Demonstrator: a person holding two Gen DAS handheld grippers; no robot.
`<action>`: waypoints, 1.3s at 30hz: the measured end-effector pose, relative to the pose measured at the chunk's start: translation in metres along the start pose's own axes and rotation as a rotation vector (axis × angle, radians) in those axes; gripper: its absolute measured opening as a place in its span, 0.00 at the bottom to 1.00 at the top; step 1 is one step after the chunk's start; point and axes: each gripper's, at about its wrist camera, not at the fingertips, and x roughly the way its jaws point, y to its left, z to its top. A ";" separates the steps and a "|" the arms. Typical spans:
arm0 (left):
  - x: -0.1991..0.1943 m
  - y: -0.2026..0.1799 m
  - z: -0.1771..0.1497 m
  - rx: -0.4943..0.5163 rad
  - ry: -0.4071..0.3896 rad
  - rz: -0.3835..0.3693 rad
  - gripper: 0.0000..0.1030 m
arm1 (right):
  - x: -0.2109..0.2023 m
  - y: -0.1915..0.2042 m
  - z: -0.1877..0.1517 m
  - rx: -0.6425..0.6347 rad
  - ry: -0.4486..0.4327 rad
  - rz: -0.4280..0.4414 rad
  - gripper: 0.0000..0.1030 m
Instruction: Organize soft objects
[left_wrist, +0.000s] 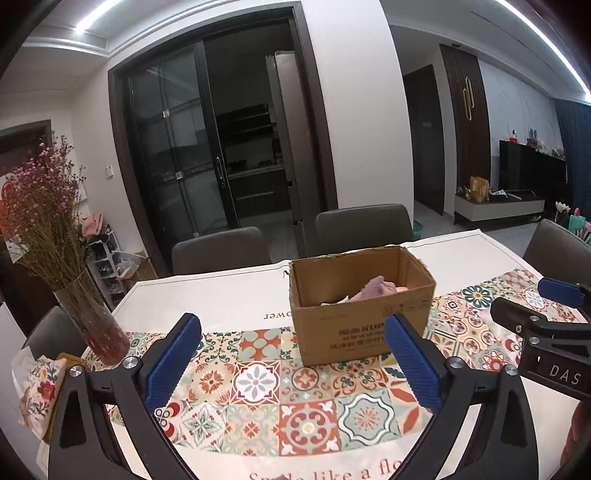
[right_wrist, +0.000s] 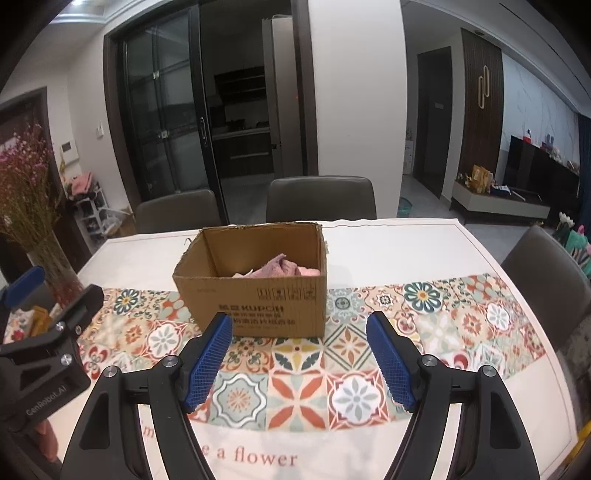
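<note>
The cardboard box (right_wrist: 255, 280) stands open-topped on the desk (right_wrist: 388, 243), on the far edge of the patterned tile runner (right_wrist: 295, 369). From the right gripper (right_wrist: 299, 360) it lies at about 11 o'clock, close ahead; from the left gripper (left_wrist: 291, 365) it sits at about 1 o'clock, its near wall just past the right-hand blue finger. Both grippers are wide open and hold nothing, their tips hovering over the runner short of the box. The box's long axis runs across both views, roughly 9 to 3 o'clock.

Inside the box, pink and mauve soft cloths (right_wrist: 280, 267) are heaped toward the right half (a paler scrap shows at their left edge). Judging by how squarely the box fills its view, the right gripper looks the nearer of the two, though not by much.

The box's near wall hides its floor, so how many soft pieces are in there, and whether they are folded, cannot be made out. No loose soft object shows on the desk between the grippers; a floral packet (left_wrist: 37, 391) at 8 o'clock in the left view, beside the glass vase (left_wrist: 92, 325) of dried flowers, is cut off by the gripper frame and hard to identify.
</note>
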 end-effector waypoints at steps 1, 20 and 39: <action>-0.004 -0.001 -0.002 -0.003 -0.001 -0.003 1.00 | -0.006 -0.002 -0.004 0.002 -0.007 0.002 0.77; -0.063 -0.013 -0.079 -0.041 0.012 -0.013 1.00 | -0.067 -0.015 -0.085 0.000 -0.072 -0.006 0.81; -0.084 -0.015 -0.109 -0.056 0.022 -0.032 1.00 | -0.084 -0.017 -0.133 -0.008 -0.062 0.017 0.81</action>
